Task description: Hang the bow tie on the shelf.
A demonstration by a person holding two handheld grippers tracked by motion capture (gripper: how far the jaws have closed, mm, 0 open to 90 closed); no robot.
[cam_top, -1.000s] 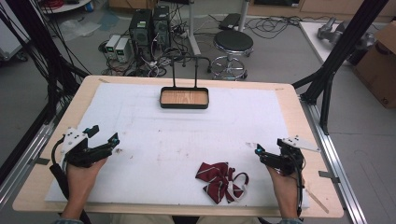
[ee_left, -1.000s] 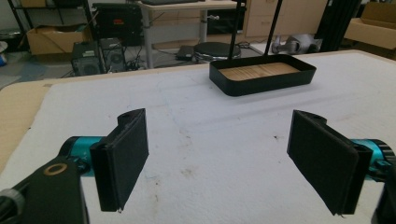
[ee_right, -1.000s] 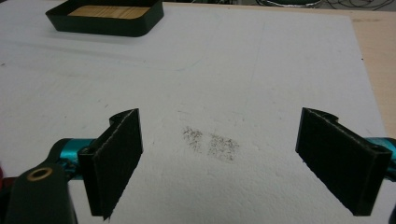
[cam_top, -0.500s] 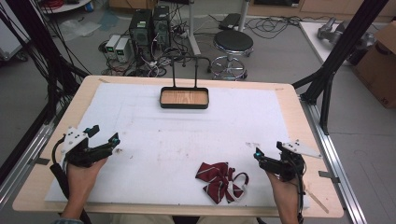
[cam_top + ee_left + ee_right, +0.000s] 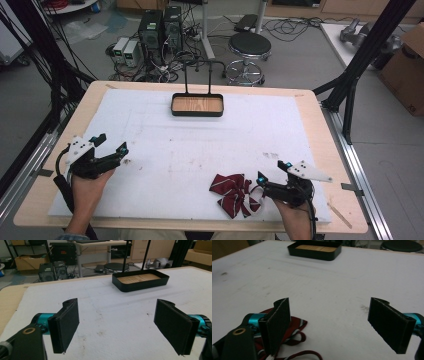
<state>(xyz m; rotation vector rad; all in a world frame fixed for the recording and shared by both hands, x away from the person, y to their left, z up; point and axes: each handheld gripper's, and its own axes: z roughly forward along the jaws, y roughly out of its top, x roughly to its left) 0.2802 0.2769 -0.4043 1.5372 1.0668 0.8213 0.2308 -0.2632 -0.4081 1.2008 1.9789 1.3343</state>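
Lab floor behind the table: computer towers, cable tangles, a round stool (image 5: 249, 46). Wooden table (image 5: 320, 130) covered by a white mat (image 5: 210, 150), stained in spots.

Black tray (image 5: 197, 105) with a wooden floor and a tall wire handle sits at the far middle of the mat. Dark red bow tie (image 5: 235, 192) with pale stripes and a white strap lies at the near edge, right of centre.

Left gripper (image 5: 111, 149) rests at the near left of the mat, held by the left hand (image 5: 85, 187). Jaws spread wide, nothing between them but bare mat. It is well apart from the bow tie.

Right gripper (image 5: 272, 171) sits just beside the bow tie, on its right. Jaws have just been closing a little, though they are wide apart now, gripping nothing. In the right gripper view the bow tie (image 5: 295, 325) lies behind and below the jaw at that view's left; bare mat shows in the gap itself. Whether that jaw touches the fabric cannot be told.
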